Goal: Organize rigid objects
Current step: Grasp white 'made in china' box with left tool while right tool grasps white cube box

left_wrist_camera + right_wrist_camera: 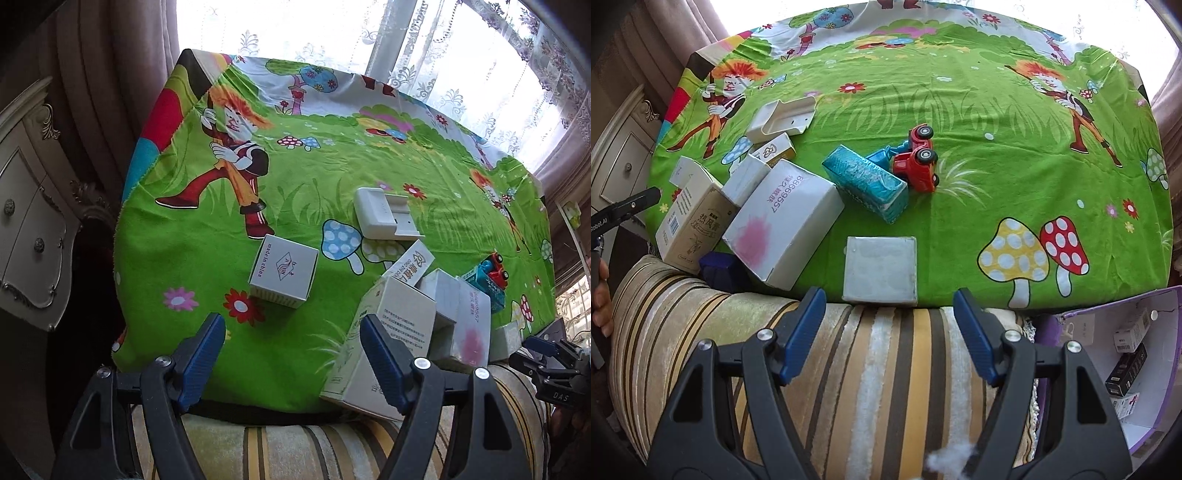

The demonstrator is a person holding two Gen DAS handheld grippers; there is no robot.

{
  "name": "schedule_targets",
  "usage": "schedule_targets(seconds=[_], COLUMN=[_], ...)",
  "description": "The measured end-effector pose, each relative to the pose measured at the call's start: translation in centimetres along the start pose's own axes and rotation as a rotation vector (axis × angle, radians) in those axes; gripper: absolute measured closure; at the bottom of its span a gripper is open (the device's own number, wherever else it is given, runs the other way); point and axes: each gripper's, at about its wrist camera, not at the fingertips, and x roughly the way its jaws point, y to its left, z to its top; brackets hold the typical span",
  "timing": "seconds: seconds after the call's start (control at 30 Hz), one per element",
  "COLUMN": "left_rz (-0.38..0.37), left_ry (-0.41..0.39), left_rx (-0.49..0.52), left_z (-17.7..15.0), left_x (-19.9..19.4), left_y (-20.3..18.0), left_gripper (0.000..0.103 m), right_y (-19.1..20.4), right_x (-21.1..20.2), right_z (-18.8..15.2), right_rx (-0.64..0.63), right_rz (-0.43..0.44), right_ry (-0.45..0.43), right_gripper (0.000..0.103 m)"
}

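My left gripper [293,358] is open and empty over the near edge of the table with its green cartoon cloth [207,229]. A small white box printed "made in china" [282,275] lies just ahead of it. To the right a tall white box [391,325] leans in a pile of boxes. My right gripper [890,332] is also open and empty, above a striped cushion. A square grey-white box [881,271] sits right in front of it at the cloth's edge. Further back lie a white box with a pink stain [783,221], a teal box [866,182] and a red toy truck [919,158].
A white plastic holder [783,118] rests toward the back left. A purple-edged bin [1167,387] holding small boxes stands low at the right. The striped cushion [868,369] runs along the near side. A pale carved cabinet [29,229] stands left of the table, and curtains hang behind.
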Motion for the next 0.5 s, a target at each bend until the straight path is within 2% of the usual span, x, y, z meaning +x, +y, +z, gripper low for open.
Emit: schedule_targets(seconds=[0.23, 0.3, 0.33, 0.4, 0.43, 0.47, 0.5], left_rz=[0.041, 0.033, 0.033, 0.030, 0.025, 0.022, 0.020], left_ry=[0.045, 0.053, 0.057, 0.068, 0.075, 0.075, 0.069], left_rx=[0.036, 0.046, 0.054, 0.057, 0.055, 0.052, 0.049], left_z=[2.1, 2.3, 2.4, 2.4, 2.4, 2.4, 2.4], left_x=[3.2, 3.8, 4.1, 4.7, 4.9, 5.0, 4.9], left_y=[0.3, 0.2, 0.1, 0.0, 0.0, 0.0, 0.1], left_gripper=[0.027, 0.029, 0.031, 0.051, 0.057, 0.058, 0.058], right_y=[0.4, 0.3, 0.2, 0.1, 0.0, 0.0, 0.0], right_x=[1.9, 2.4, 2.6, 3.0, 3.2, 3.5, 3.7], right_z=[0.9, 1.1, 1.2, 1.3, 1.3, 1.3, 1.3], right_rx=[-0.016, -0.014, -0.012, -0.008, -0.008, -0.008, -0.007], right_rz=[-0.006, -0.012, -0.013, -0.015, -0.017, -0.014, -0.010], right_ry=[0.041, 0.047, 0.050, 0.057, 0.063, 0.071, 0.078], right_gripper=[0.028, 0.028, 0.028, 0.029, 0.035, 0.044, 0.049])
